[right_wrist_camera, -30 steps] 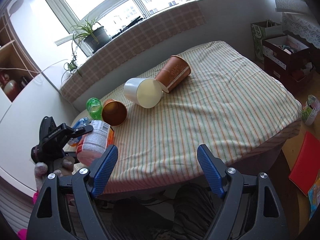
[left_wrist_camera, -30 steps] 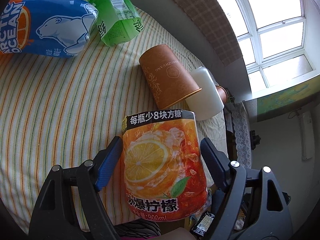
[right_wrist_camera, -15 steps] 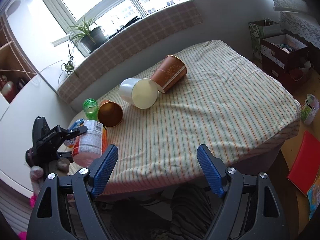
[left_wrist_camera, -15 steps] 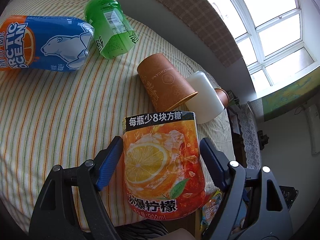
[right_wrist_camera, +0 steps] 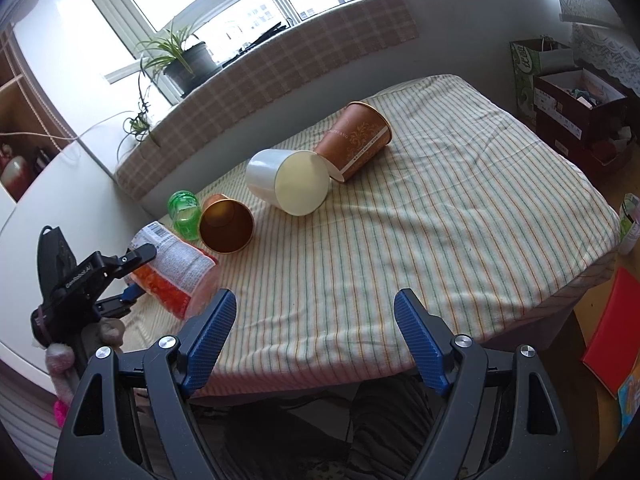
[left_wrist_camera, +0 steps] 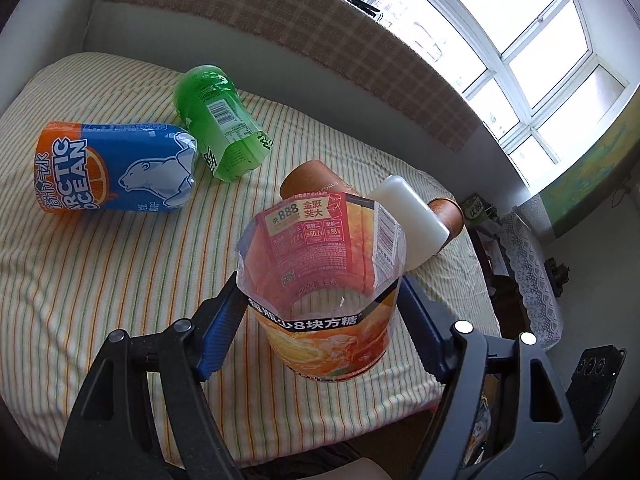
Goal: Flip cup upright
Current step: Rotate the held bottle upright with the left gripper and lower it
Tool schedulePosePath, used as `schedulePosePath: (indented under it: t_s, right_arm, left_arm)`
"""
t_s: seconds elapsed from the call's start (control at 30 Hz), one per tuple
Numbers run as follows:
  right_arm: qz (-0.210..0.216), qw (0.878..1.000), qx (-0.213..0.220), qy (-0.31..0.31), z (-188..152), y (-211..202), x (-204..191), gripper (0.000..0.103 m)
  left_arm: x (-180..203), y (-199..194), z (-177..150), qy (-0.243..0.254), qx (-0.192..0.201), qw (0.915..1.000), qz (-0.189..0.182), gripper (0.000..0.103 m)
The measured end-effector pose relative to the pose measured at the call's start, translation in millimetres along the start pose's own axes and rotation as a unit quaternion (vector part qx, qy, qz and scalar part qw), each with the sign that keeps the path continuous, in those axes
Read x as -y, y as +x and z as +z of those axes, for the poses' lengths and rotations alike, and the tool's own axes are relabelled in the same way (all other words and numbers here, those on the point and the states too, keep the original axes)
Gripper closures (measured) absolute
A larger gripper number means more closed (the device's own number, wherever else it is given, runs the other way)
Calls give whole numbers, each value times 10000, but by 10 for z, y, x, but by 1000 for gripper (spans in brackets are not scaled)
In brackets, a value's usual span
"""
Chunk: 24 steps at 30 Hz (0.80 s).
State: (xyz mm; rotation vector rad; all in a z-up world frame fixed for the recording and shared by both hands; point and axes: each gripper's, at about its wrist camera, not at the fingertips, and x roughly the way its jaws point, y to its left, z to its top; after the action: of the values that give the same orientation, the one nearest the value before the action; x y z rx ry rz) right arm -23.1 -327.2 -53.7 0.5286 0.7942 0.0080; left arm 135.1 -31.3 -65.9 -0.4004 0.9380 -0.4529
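Lying on its side at the left of the striped tablecloth (left_wrist_camera: 100,280) is a blue cut-bottle cup (left_wrist_camera: 116,166) lettered "ARCTIC OCEAN" with a polar bear; nothing shows inside it. Just right of it, touching, lies a green cut-bottle cup (left_wrist_camera: 222,128) with a barcode label. Next comes the orange lemon-tea cup (left_wrist_camera: 324,296), gripped at its sides between the blue pads of the left gripper (left_wrist_camera: 320,320), mouth tipped toward the camera and empty, its base low over the cloth near the table's front edge. Its label reads "8块方糖" and, inside out, "888". Behind it lie a brown paper cup (left_wrist_camera: 308,176), a white cup (left_wrist_camera: 408,216) and another brown cup (left_wrist_camera: 446,212), all on their sides. The right gripper (right_wrist_camera: 316,340) hangs spread wide over the front edge, holding nothing.
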Motion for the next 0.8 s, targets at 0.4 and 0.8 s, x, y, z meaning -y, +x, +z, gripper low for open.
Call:
schedulePosePath:
  t_s: [0.4, 0.8]
  right_arm:
    - [10, 10000, -61, -6, -6, 13, -8, 22]
    - [-44, 10000, -3, -42, 13, 2, -9, 22]
  left_arm:
    - [273, 15, -95, 808, 279, 9948, 560, 26]
    - [464, 57, -250, 1303, 281, 9884, 730, 26]
